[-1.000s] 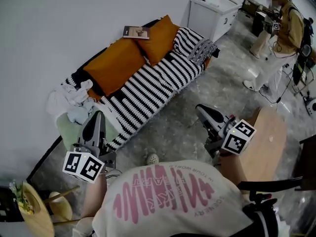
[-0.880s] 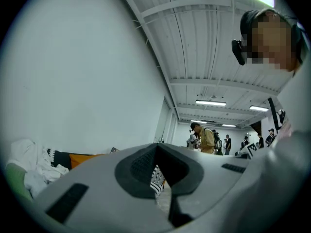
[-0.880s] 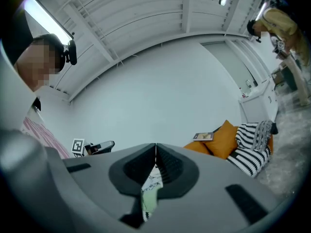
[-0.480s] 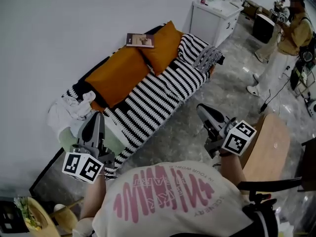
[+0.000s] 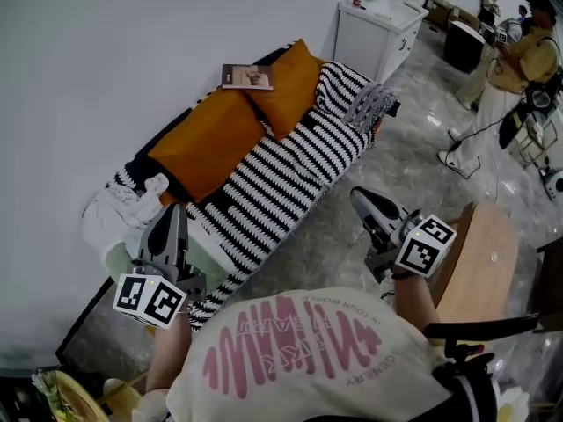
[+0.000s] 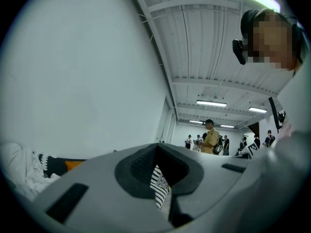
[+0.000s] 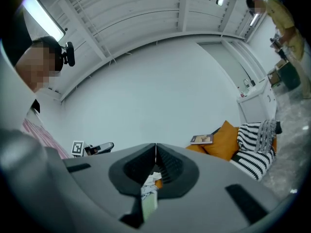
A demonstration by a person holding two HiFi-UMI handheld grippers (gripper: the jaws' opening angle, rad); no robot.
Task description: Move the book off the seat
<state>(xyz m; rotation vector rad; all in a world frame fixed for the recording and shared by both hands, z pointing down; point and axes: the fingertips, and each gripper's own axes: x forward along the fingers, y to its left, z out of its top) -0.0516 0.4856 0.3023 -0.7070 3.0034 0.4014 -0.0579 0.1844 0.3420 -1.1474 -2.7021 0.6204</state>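
The book [image 5: 247, 76] lies flat on top of the orange cushions [image 5: 211, 130] at the back of the striped sofa [image 5: 281, 170], against the wall. In the right gripper view the book [image 7: 201, 140] shows far off to the right, above the cushions. My left gripper [image 5: 172, 211] is shut and empty, level, over the sofa's near end by the white clothes. My right gripper [image 5: 359, 193] is shut and empty too, out over the floor in front of the sofa. Both are far short of the book. The jaw tips meet in both gripper views [image 6: 156, 146] [image 7: 156, 145].
A heap of white clothes [image 5: 114, 205] fills the sofa's near end, and a grey patterned throw [image 5: 369, 104] lies at its far end. A white cabinet [image 5: 378, 29] stands beyond. A round wooden table [image 5: 479, 253] is at my right. A person [image 5: 515, 60] in yellow stands far right.
The sofa has slid down and closer in the head view as both grippers moved toward it. The floor slipper and the plant at lower left have dropped mostly out of sight.
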